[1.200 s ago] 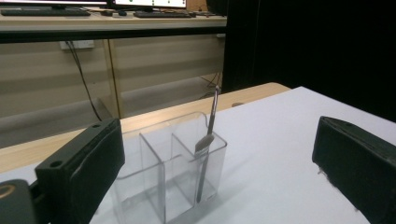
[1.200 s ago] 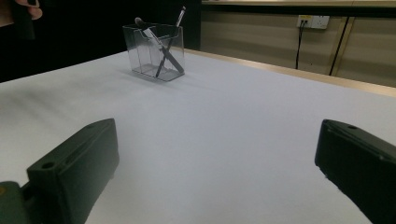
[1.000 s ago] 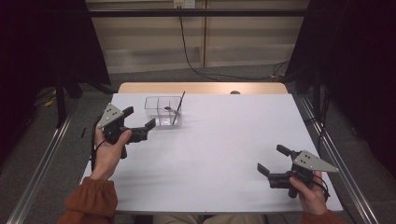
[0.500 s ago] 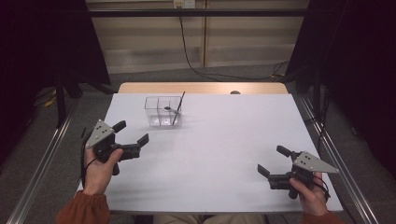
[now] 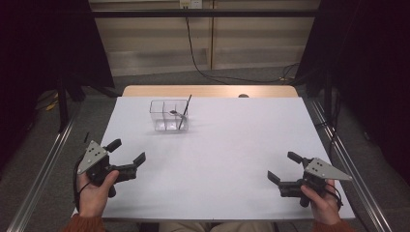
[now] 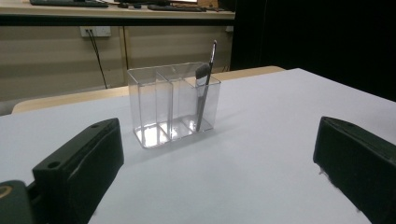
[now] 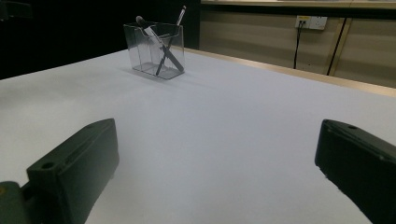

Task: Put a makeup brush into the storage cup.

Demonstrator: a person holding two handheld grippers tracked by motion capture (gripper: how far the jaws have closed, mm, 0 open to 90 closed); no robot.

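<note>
Okay, I've got both the left gripper [image 5: 128,153] and right gripper [image 5: 286,166] gaping wide and empty near the table's [image 5: 232,145] front edge, bare surface ahead to the clear organizer [image 5: 169,115].

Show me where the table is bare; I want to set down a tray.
The white table is bare between the left tongs and right tongs, and rightward from the clear plastic three-compartment organiser to the right edge. The organiser, holding a dark makeup brush, is the sole occupied patch.

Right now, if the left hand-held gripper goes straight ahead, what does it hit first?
Probably the clear organizer holding the brush; it sits nearly centred between the open jaws of the left hand-held gripper, with bare table between. Depth is uncertain.
</note>
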